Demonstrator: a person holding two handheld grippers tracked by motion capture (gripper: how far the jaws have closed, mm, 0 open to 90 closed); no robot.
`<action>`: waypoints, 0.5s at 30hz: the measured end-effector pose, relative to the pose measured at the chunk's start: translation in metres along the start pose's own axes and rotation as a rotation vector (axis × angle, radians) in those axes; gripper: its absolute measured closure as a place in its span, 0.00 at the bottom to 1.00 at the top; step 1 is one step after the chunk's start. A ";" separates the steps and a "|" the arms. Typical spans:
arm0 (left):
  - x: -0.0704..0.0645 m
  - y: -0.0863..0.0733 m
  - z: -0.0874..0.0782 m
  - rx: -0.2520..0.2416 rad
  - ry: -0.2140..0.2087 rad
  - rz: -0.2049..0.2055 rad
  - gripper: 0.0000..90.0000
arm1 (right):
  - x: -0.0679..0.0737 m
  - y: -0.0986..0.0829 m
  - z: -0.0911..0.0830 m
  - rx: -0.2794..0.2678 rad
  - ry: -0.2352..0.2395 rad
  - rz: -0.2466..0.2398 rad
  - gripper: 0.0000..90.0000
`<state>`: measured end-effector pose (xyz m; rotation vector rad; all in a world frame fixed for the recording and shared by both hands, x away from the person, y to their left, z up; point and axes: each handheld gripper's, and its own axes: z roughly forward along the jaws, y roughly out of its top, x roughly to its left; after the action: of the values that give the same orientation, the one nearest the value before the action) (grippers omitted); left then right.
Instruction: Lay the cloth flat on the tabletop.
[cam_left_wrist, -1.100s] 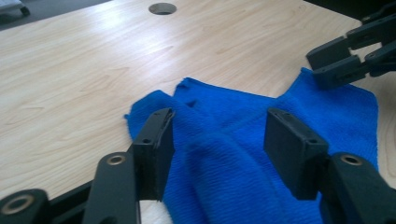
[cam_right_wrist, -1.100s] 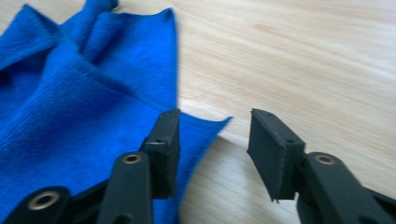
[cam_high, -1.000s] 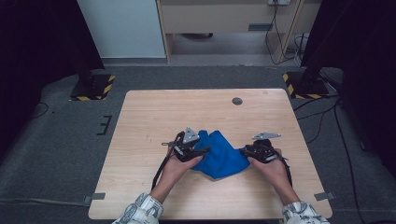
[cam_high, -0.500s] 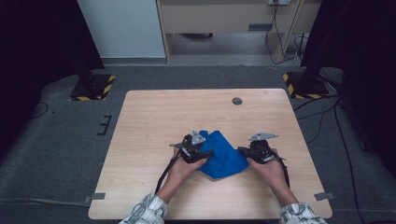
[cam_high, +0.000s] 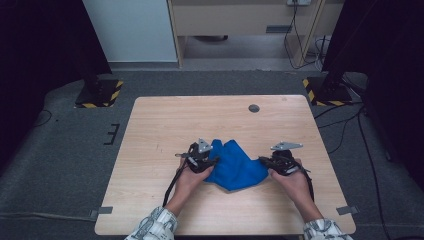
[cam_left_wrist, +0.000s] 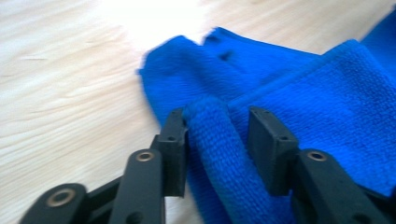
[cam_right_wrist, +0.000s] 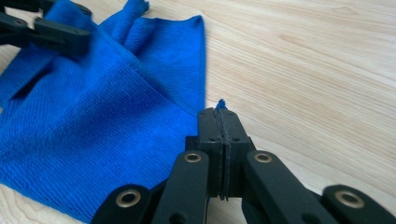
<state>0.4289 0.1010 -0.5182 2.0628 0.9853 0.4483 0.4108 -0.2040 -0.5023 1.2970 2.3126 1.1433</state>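
Blue cloth (cam_high: 234, 167) lies rumpled on the wooden surface (cam_high: 165, 120), in the lower middle of the high view, between the person's two hands.

Left gripper (cam_high: 209, 162) sits at the cloth's left edge in the high view. In the left gripper view its fingers (cam_left_wrist: 175, 140) stand parted, with a rolled fold of the cloth (cam_left_wrist: 219, 140) running up between them. The left finger touches the fold; the right finger (cam_left_wrist: 268, 144) stands just off it with a narrow gap. Fingers are partly open, not clamped. The rest of the cloth spreads to the upper right of that frame, bare wood to the left.

Right gripper (cam_high: 264, 161) sits at the cloth's right edge in the high view. In the right gripper view (cam_right_wrist: 219, 116) its fingers (cam_right_wrist: 208, 135) are pressed flat together, with a small tuft of blue cloth poking out at the tips. So the fingers are closed and pinching a corner or edge of the cloth. The cloth (cam_right_wrist: 93, 121) fans out to the left of that frame, and the left gripper's black fingers show at the upper left, on the cloth's far side.

Small dark round disc (cam_high: 254, 108) lies on the surface in the upper right of the tabletop, well apart from the cloth.
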 end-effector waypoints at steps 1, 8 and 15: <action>0.002 0.000 -0.002 -0.003 0.009 -0.003 0.64 | -0.001 0.000 -0.001 -0.002 -0.004 0.006 1.00; 0.013 -0.005 -0.005 -0.001 0.062 -0.008 0.54 | -0.012 -0.001 -0.012 -0.014 -0.025 0.023 1.00; 0.013 -0.008 -0.009 0.016 0.057 -0.005 0.53 | -0.018 -0.003 -0.019 -0.025 -0.037 0.035 1.00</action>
<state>0.4277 0.1191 -0.5192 2.0712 1.0297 0.5005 0.4084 -0.2293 -0.4944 1.3436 2.2506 1.1461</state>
